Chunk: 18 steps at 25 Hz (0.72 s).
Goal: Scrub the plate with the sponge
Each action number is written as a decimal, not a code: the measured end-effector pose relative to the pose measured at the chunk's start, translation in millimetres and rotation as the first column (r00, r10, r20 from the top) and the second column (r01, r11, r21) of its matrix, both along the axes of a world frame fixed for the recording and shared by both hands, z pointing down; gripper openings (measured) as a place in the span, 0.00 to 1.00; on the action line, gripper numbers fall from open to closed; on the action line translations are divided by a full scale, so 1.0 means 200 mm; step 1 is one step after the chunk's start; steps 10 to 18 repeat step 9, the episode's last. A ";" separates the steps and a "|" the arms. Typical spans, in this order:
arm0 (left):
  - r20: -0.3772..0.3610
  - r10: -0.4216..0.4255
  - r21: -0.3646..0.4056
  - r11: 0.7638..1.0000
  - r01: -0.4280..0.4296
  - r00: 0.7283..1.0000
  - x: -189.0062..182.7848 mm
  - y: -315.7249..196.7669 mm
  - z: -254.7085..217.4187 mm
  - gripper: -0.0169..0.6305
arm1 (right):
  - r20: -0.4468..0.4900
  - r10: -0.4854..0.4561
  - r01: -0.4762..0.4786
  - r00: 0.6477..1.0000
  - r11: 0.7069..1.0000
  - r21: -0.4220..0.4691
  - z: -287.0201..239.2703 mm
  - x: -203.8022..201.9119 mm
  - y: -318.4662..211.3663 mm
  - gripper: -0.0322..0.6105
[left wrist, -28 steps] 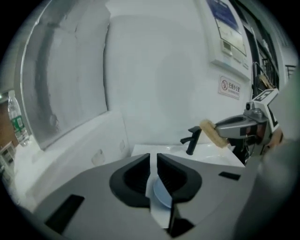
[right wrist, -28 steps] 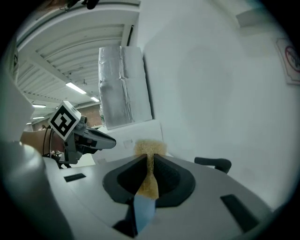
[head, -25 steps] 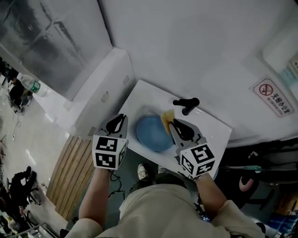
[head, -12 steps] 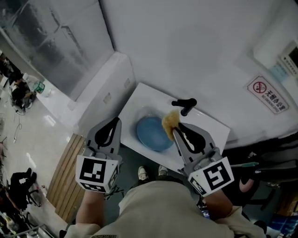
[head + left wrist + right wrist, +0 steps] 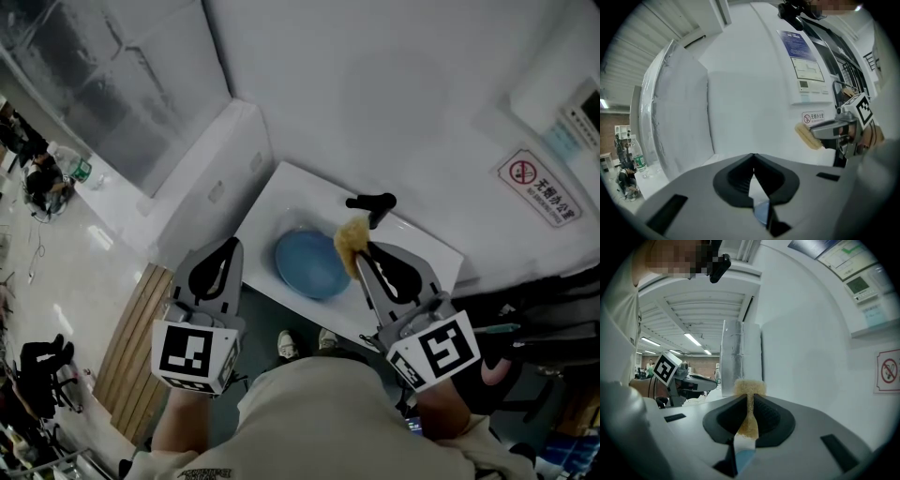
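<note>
A round blue plate (image 5: 307,265) lies in the white sink (image 5: 272,202). My right gripper (image 5: 357,249) is shut on a yellow sponge (image 5: 351,237), held in the air over the plate's right rim. In the right gripper view the sponge (image 5: 750,388) is squeezed thin between the jaws and bulges out past their tips. My left gripper (image 5: 231,243) hangs to the left of the sink, apart from the plate, with its jaws shut and nothing between them. A sliver of the plate (image 5: 762,212) shows below the left jaws.
A black faucet (image 5: 372,203) stands at the back of the sink, just beyond the sponge. White walls close in behind and on the left. A no-smoking sign (image 5: 538,188) hangs on the wall at the right. A wooden slatted mat (image 5: 131,347) lies on the floor at the left.
Both grippers have drawn back toward me and sit larger in the head view. The sponge has stayed in the right gripper and moved slightly right, off the plate's middle.
</note>
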<state>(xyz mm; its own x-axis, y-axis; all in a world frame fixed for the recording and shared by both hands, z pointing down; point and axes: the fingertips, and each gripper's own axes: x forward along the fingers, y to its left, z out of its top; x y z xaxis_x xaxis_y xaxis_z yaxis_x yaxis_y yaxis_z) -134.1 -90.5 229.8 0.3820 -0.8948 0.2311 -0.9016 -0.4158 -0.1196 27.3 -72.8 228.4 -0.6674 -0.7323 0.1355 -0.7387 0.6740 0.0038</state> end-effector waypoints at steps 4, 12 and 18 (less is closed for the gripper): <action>0.001 0.000 -0.004 1.000 0.000 1.000 0.00 0.01 0.00 0.04 | -0.006 0.020 -0.020 1.000 1.000 0.018 -0.02 0.04 -0.02 0.13; 0.008 0.006 -0.023 1.000 -0.006 1.000 0.01 0.02 0.03 0.04 | -0.014 0.040 -0.040 0.999 0.999 0.030 -0.02 0.07 -0.05 0.13; 0.008 0.006 -0.023 1.000 -0.006 1.000 0.01 0.02 0.03 0.04 | -0.014 0.040 -0.040 0.999 0.999 0.030 -0.02 0.07 -0.05 0.13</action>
